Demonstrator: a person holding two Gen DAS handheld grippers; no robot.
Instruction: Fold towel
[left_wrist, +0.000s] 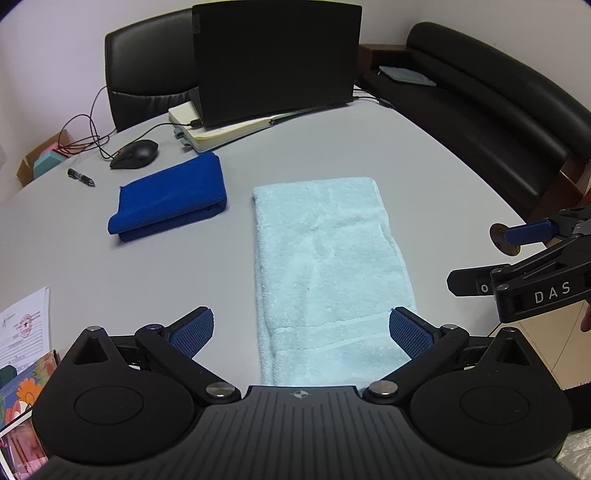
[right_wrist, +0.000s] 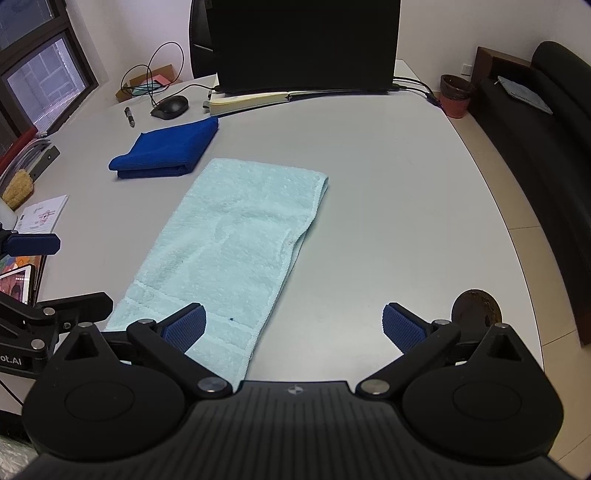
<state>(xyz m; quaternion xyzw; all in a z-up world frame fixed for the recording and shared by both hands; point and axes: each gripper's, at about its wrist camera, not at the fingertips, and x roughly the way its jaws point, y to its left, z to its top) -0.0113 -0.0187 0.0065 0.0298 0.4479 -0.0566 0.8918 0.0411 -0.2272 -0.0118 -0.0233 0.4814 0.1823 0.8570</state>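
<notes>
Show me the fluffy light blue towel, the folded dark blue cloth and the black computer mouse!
Light blue towel (left_wrist: 328, 258), left wrist view, middle.
Dark blue cloth (right_wrist: 166, 151), right wrist view, top layer.
Black mouse (left_wrist: 135, 153), left wrist view, back.

The light blue towel's (left_wrist: 325, 266) near end is hidden behind the left hand-held gripper (left_wrist: 301, 334).

Bare table (right_wrist: 388, 192) right of towel (right_wrist: 229, 240); blue cloth (right_wrist: 166, 151) left.

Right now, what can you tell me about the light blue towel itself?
The light blue towel is pale terry cloth, lying flat on the grey table as a long narrow strip, apparently folded once lengthwise: doubled layers show along its right edge in the right wrist view. A woven band crosses it near the close end. It has soft creases, no bunching. The dark blue folded cloth lies apart on its left. Neither open tool grips it.
</notes>
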